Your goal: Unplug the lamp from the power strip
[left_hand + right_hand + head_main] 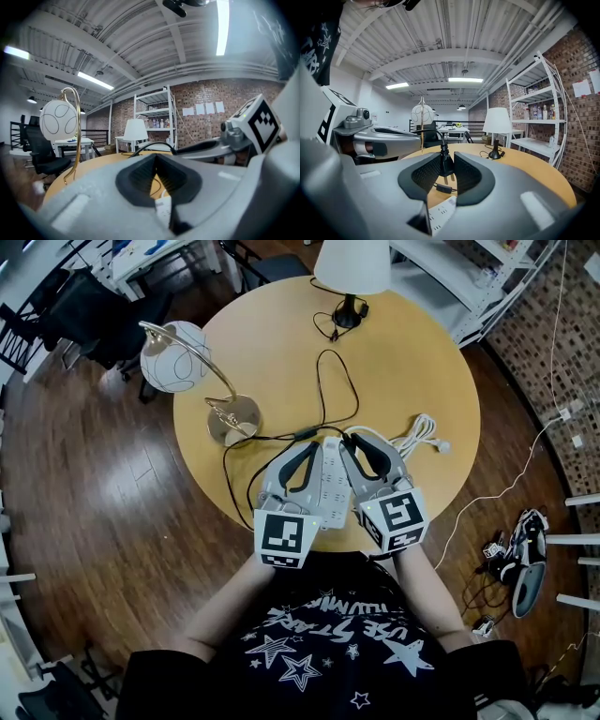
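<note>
A white power strip [330,486] lies on the round wooden table [422,352] between my two grippers. My right gripper [351,442] [446,157] is shut on a black plug [445,165]. The plug's bare prongs hang free above the power strip [440,213]. Its black cord, with an inline switch [305,435], leads left toward the gold lamp [176,357] with the globe shade. My left gripper [312,450] [156,157] sits over the strip's left side, fingertips together; a bit of the strip [164,208] shows below its jaws.
A second lamp with a white shade [352,263] stands at the table's far edge. The strip's coiled white cable [417,435] lies right of my right gripper. Shelving [534,122] stands beyond the table, and shoes [520,559] lie on the floor at the right.
</note>
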{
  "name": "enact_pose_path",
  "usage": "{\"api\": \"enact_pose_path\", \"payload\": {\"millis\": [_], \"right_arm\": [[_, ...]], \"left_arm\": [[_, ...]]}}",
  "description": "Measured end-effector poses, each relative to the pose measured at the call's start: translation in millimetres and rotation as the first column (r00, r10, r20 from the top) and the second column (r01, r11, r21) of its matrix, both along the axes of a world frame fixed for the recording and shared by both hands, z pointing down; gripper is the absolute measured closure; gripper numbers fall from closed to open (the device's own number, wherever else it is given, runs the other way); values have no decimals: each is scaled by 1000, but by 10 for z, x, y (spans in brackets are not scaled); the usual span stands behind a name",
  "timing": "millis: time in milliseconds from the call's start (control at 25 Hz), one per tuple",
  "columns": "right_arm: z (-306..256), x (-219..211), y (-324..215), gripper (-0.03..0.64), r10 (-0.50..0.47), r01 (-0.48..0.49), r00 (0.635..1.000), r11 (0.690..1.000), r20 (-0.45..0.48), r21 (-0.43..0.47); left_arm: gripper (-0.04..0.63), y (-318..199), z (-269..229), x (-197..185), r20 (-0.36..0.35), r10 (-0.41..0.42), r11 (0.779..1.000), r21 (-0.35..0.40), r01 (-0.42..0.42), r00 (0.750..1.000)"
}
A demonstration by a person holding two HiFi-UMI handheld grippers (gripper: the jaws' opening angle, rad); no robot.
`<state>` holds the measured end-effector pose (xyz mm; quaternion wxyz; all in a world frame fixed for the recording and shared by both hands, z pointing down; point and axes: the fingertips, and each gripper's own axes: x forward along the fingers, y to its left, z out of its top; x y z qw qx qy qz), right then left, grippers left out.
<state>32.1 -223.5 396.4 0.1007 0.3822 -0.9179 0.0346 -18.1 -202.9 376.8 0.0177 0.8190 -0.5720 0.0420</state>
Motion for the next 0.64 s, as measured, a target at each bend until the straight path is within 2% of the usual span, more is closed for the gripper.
{"api": "enact_pose_path", "payload": {"millis": [640], "right_arm": [[55, 109, -68, 529, 18, -18, 1000, 1000, 4, -10]], "left_arm": [[591, -120, 22, -75, 1, -28, 1000, -8, 28, 1000]]}}
